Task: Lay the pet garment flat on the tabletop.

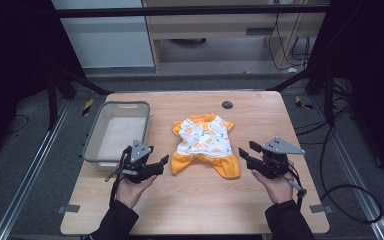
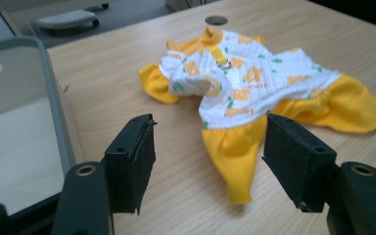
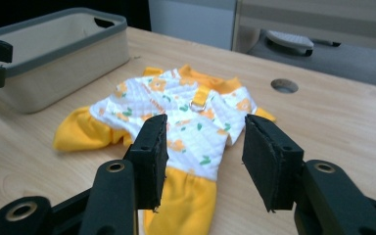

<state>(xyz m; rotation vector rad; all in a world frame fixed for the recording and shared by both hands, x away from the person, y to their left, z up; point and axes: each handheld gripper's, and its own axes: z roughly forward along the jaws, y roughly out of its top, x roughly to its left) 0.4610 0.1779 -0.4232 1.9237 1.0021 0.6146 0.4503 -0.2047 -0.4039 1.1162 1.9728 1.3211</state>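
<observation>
High view: left claw [image 1: 164, 161] and right claw [image 1: 246, 151] both gape wide, holding nothing, flanking the flat yellow-and-white outfit [image 1: 206, 143] on the table [image 1: 200, 205].

The counter [image 1: 200, 200] was light wood with a small round hole [image 1: 227, 105] near its far edge. It stood on a grey floor [image 1: 40, 150]. Metal rails [image 1: 27, 172] ran along both sides on the floor. Black cables [image 1: 347, 192] lay in loops to the right. Behind the counter stood a pale cabinet [image 1: 110, 40] and a wooden shelf [image 1: 220, 25]. Both sides of the room were very dark. Yellow and black tape [image 1: 87, 106] marked the floor.
</observation>
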